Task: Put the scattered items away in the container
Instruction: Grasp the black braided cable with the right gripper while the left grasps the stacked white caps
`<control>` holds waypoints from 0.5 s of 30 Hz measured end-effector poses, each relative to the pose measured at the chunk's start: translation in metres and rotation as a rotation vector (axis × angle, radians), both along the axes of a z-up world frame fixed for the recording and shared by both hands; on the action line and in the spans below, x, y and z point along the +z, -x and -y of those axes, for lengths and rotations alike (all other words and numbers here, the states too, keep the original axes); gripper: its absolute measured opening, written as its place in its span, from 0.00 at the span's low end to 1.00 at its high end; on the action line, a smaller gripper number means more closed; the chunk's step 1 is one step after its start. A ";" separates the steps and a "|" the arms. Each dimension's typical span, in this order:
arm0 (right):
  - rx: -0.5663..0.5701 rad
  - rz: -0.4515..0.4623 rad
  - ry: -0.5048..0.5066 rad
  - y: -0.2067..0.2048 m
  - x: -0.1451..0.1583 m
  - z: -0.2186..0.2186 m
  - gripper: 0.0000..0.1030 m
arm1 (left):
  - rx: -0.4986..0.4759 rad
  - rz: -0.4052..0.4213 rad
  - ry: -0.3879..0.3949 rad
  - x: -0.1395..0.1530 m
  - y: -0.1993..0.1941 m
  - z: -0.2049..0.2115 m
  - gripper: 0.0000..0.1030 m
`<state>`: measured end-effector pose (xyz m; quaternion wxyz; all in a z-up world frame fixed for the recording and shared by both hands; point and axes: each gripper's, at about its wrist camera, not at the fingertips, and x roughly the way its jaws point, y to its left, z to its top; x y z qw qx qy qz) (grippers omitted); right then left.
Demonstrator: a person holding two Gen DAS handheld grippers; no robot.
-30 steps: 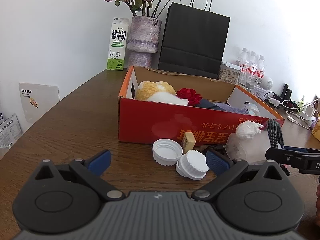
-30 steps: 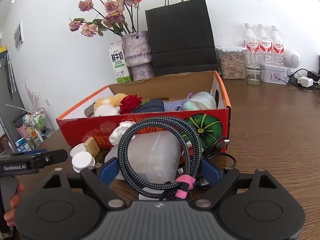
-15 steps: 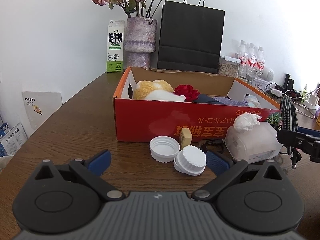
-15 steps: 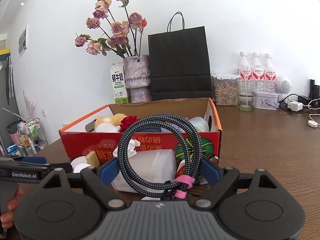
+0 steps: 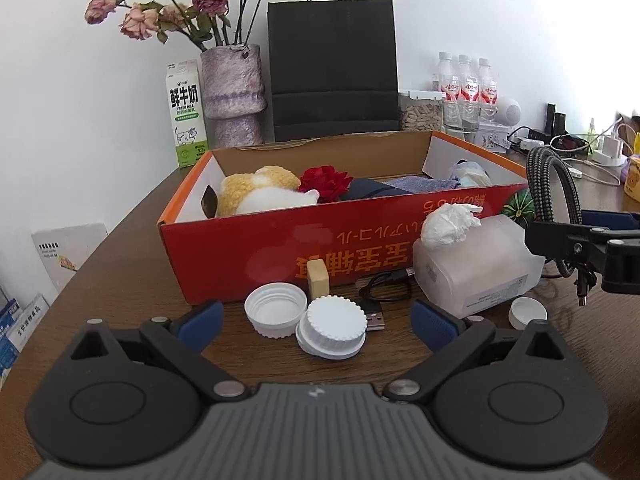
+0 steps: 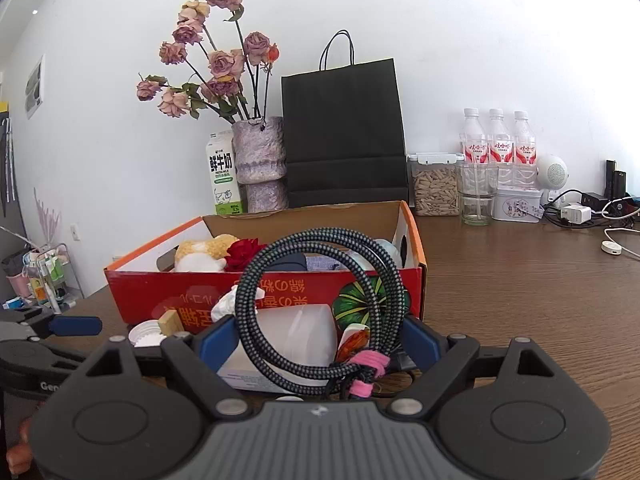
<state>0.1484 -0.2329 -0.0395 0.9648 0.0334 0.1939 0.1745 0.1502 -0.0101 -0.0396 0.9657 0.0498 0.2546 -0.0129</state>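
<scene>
The red cardboard box (image 5: 256,248) (image 6: 132,292) holds a plush toy, a red rose and dark cloth. In front of it lie a ridged white lid (image 5: 332,332), an upturned white cap (image 5: 276,314), a small wooden block (image 5: 318,278), a black USB cable (image 5: 386,292), a translucent jug (image 5: 476,264) topped with crumpled tissue (image 5: 448,222), and a small cap (image 5: 528,312). My left gripper (image 5: 316,328) is closing; the two white caps sit between its fingers, untouched. My right gripper (image 6: 318,338) is shut on a coiled braided cable (image 6: 316,237) held off the table.
Behind the box stand a milk carton (image 5: 186,112), a vase of dried roses (image 5: 234,96), a black paper bag (image 5: 334,68), water bottles (image 6: 496,140) and a jar. Chargers and cords (image 6: 580,212) lie at the far right. The table edge (image 5: 100,248) runs along the left.
The left gripper rolled and shifted sideways, so the caps now lie midway between its fingers, which have narrowed a little. The right gripper tilted up with the coiled cable.
</scene>
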 end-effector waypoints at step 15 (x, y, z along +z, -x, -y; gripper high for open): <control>0.019 0.000 0.002 0.003 -0.001 -0.002 0.85 | -0.023 -0.058 -0.018 -0.005 -0.013 0.008 0.40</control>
